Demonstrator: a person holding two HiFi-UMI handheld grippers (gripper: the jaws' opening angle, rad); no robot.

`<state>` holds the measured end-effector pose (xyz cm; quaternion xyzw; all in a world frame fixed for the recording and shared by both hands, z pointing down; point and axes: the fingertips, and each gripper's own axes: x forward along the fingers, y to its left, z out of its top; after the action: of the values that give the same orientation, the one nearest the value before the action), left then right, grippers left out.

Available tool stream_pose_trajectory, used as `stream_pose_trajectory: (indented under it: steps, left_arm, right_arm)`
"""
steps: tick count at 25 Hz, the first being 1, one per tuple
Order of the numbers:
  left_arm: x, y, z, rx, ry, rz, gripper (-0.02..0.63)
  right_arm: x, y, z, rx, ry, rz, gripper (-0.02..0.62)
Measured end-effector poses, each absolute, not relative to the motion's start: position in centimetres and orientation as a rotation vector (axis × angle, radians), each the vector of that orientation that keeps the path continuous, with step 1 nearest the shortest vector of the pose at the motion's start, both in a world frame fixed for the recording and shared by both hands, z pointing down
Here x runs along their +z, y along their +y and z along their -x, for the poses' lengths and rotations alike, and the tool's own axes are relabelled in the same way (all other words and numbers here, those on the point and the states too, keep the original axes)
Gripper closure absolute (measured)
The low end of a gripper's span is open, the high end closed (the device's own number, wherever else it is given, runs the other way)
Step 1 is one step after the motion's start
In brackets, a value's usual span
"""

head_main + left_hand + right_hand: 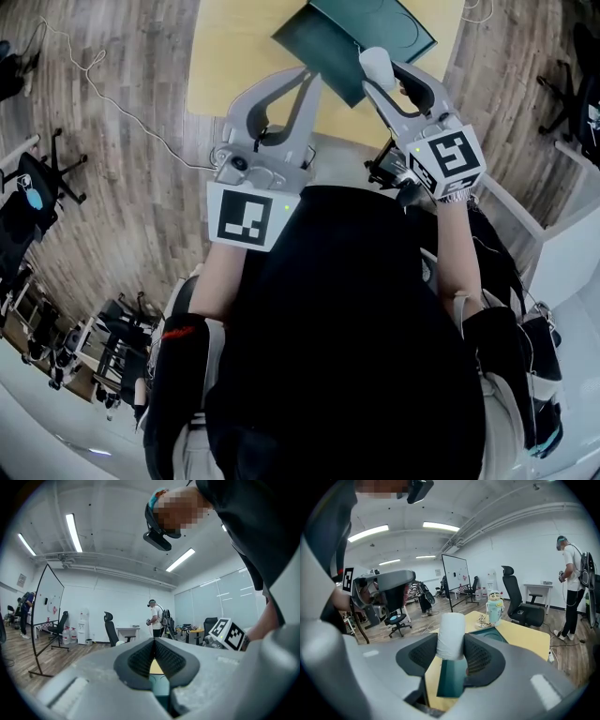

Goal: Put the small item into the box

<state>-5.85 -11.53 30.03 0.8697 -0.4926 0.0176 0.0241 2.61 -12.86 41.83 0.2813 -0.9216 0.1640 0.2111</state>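
My right gripper (384, 77) is shut on a small white cylinder-shaped item (377, 66), which stands upright between the pads (451, 637). It hangs over the near edge of a dark teal box (361, 37) that lies on the yellow table (234, 56). In the right gripper view the box (452, 681) shows straight below the item. My left gripper (307, 73) is held up beside it, at the box's left corner. Its pads (140, 658) meet at the tips with nothing between them.
A cartoon-figure bottle (494, 605) stands on the table's far side. A cable (112, 94) runs over the wooden floor to the left. Office chairs (520, 604), a whiteboard (457, 573) and a standing person (574, 588) are around the room.
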Motion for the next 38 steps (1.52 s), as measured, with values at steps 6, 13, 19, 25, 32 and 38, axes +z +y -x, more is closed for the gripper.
stream_pose_trajectory:
  steps: [6, 13, 19, 25, 32, 38]
  left_arm:
    - [31.1, -12.6, 7.4, 0.067, -1.495, -2.676, 0.604]
    - [32.6, -13.3, 8.5, 0.091, -1.458, -2.674, 0.604]
    - [33.5, -14.7, 8.2, 0.11, -1.419, -2.67, 0.604]
    - [34.4, -15.7, 7.9, 0.128, -1.375, -2.665, 0.604]
    - [35.5, -16.9, 7.3, 0.152, -1.325, -2.658, 0.604]
    - [36.3, -17.6, 6.5, 0.168, -1.293, -2.66, 0.604]
  right_arm:
    - [44.3, -13.3, -0.9, 0.513, -2.51, -0.77, 0.417]
    - [47.8, -13.2, 0.4, 0.561, -2.443, -0.746, 0.417]
    - [50.6, -13.7, 0.3, 0.608, -2.38, -0.727, 0.417]
    - [53.2, -13.9, 0.2, 0.638, -2.31, -0.717, 0.417]
    - [56.3, -14.3, -0.6, 0.69, -2.224, -0.73, 0.417]
    - [58.5, -14.5, -1.9, 0.729, -2.165, -0.753, 0.417]
